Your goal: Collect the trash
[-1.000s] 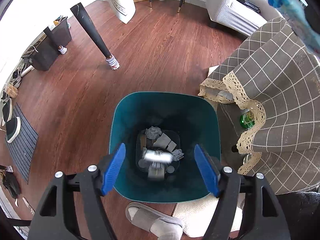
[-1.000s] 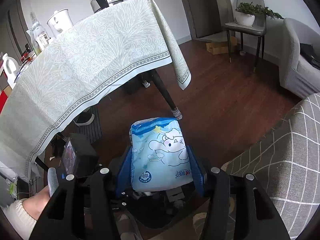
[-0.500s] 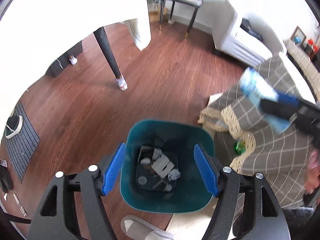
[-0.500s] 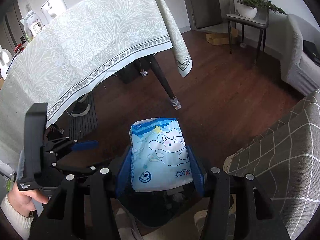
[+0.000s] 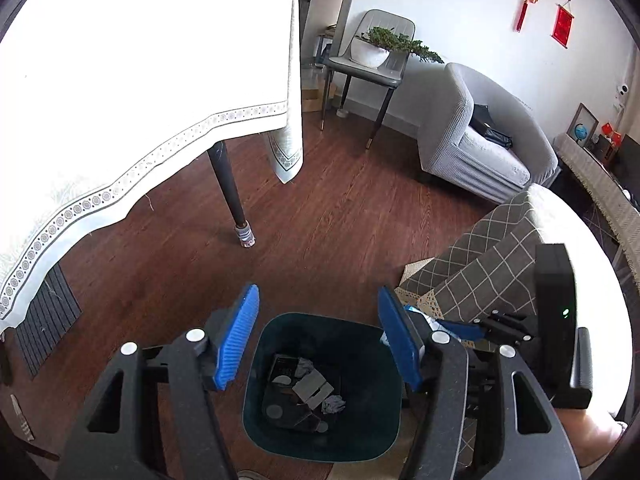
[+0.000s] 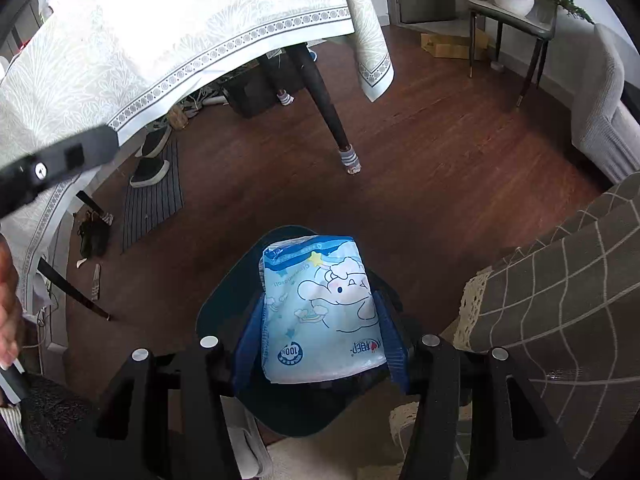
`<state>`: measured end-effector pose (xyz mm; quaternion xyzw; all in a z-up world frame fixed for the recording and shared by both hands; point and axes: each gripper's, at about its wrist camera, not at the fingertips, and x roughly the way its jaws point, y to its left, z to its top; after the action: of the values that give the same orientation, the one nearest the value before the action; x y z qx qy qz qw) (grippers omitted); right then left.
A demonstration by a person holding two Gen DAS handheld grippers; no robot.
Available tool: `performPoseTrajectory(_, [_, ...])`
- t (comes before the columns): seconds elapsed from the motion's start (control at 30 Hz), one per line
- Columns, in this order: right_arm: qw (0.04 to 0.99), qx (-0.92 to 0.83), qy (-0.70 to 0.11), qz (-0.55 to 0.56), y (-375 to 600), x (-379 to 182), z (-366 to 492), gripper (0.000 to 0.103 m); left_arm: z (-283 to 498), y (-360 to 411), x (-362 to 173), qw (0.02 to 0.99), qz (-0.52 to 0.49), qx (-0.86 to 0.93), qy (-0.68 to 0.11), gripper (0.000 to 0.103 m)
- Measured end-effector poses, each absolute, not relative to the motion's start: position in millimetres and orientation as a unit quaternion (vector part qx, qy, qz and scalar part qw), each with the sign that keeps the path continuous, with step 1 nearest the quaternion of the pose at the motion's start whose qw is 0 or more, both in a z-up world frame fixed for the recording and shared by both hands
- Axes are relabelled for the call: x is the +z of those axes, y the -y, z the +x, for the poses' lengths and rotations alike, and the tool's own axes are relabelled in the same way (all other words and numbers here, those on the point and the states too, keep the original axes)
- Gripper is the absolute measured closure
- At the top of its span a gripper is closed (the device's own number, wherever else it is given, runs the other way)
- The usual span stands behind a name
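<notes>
A dark teal trash bin [image 5: 376,344] stands on the wood floor with crumpled grey paper and flat scraps [image 5: 310,390] at its bottom. My left gripper [image 5: 320,340] is open and empty, high above the bin. My right gripper [image 6: 320,332] is shut on a light blue tissue pack [image 6: 320,312] with a cartoon print and holds it over the bin [image 6: 216,312]. The right gripper also shows in the left wrist view [image 5: 460,328] at the bin's right rim.
A table with a pale patterned cloth [image 5: 140,100] and a dark leg [image 5: 230,192] stands to the left. A grey checked cover [image 5: 492,264] drapes furniture right of the bin. A grey armchair [image 5: 476,140], a chair with a plant [image 5: 372,56] and a striped mat [image 6: 152,196] lie farther off.
My left gripper has risen and tilted up, so the bin looks smaller and lower. My right gripper has brought the tissue pack down over the bin.
</notes>
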<state>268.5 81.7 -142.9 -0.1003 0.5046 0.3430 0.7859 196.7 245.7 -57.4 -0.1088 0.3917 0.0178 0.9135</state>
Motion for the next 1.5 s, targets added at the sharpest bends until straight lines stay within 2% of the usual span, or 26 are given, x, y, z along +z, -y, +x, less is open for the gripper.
performPoseTrajectory(0.13, [0.775,0.341,-0.518,-0.120,-88,-160,268,0.048,195,-253,-41,0.919,-0.126,0.016,-0.373,0.043])
performPoseTrajectory(0.43, [0.744,0.344,-0.546,-0.172,-103,-201,253,0.047,191,-249,-22,0.927,-0.146,0.002,-0.345,0.043])
performPoseTrajectory(0.5, [0.738,0.349,-0.551,-0.172,-106,-205,250,0.039,191,-248,-21,0.928,-0.148,-0.001,-0.343,0.043])
performPoseTrajectory(0.57, [0.738,0.352,-0.549,-0.173,-109,-206,248,0.025,189,-248,-19,0.929,-0.148,-0.002,-0.340,0.043])
performPoseTrajectory(0.67, [0.741,0.358,-0.541,-0.175,-109,-204,244,0.021,189,-246,-15,0.931,-0.141,0.000,-0.337,0.042])
performPoseTrajectory(0.77, [0.749,0.361,-0.530,-0.167,-106,-196,242,0.016,186,-248,-8,0.935,-0.132,0.004,-0.329,0.039])
performPoseTrajectory(1.0, [0.779,0.366,-0.490,-0.139,-88,-162,240,0.013,183,-241,9,0.943,-0.122,0.009,-0.310,0.029])
performPoseTrajectory(1.23, [0.817,0.365,-0.429,-0.123,-65,-109,229,0.009,176,-228,26,0.951,-0.118,0.020,-0.287,0.010])
performPoseTrajectory(1.5, [0.859,0.351,-0.352,-0.124,-38,-52,210,0.004,160,-208,53,0.962,-0.092,0.024,-0.258,0.006])
